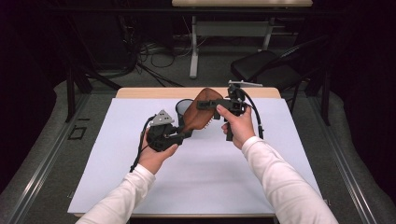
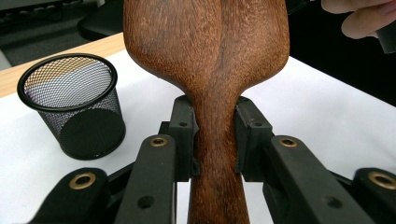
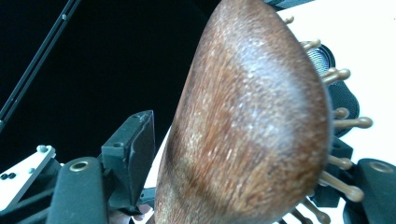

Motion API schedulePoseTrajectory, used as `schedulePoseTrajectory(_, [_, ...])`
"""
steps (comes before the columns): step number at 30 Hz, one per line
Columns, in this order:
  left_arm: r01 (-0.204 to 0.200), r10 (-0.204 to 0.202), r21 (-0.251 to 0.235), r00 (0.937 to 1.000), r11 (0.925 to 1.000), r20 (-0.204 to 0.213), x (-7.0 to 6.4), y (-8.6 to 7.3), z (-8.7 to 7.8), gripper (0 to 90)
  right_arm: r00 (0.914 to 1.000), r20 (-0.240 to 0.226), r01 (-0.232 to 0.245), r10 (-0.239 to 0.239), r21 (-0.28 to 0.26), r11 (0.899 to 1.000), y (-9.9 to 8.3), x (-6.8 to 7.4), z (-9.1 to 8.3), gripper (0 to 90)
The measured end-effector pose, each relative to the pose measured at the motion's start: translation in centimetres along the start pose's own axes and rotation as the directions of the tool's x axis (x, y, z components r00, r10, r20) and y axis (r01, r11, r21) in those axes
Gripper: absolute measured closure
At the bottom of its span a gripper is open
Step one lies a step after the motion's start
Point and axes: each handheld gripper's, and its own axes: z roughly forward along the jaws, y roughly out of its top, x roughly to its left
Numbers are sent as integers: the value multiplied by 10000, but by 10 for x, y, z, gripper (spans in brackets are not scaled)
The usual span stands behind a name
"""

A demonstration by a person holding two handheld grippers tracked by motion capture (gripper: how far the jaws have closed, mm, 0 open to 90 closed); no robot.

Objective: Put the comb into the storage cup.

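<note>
My left hand-held gripper (image 1: 180,135) is clamped on the narrow neck of a wooden hairbrush (image 1: 201,114), where the handle widens into the head. In the left gripper view both black pads press flat against the two sides of the brown wood (image 2: 215,140), and the broad back of the hairbrush head rises straight up beyond my jaws. The brush is lifted off the worktop (image 1: 201,172), held out ahead of my left gripper and slanting up toward my right one.

My right hand-held gripper (image 1: 210,104) is at the far end of the brush head. In the right gripper view the rounded wooden back (image 3: 252,130) sits between my jaws, with one pad (image 3: 133,149) standing just off the wood on the near side and the other jaw down among the wooden bristle pins (image 3: 348,123) on the opposite side. The jaws look spread around the head, and I cannot tell whether either one actually touches it.

A black mesh cup (image 2: 72,105) stands upright on the white worktop, beyond my left gripper and off to its left side, near the brush head but apart from it. In the high view the cup (image 1: 183,108) is partly hidden behind the brush.

My left hand (image 1: 156,156) and right hand (image 1: 238,126) hold the two grippers, white sleeves behind them.
</note>
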Motion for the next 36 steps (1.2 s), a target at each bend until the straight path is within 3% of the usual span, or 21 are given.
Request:
schedulePoseTrajectory(23, [96, -97, 160, 9999, 9998, 93, 2, -6, 5, 724, 9984, -325, -469, 452, -514, 9976, -2, -5, 0, 373])
schedulePoseTrajectory(36, [11, -14, 274, 10000, 9996, 83, 2, -8, 6, 725, 9980, -482, -455, 421, -732, 9963, -2, -4, -1, 431])
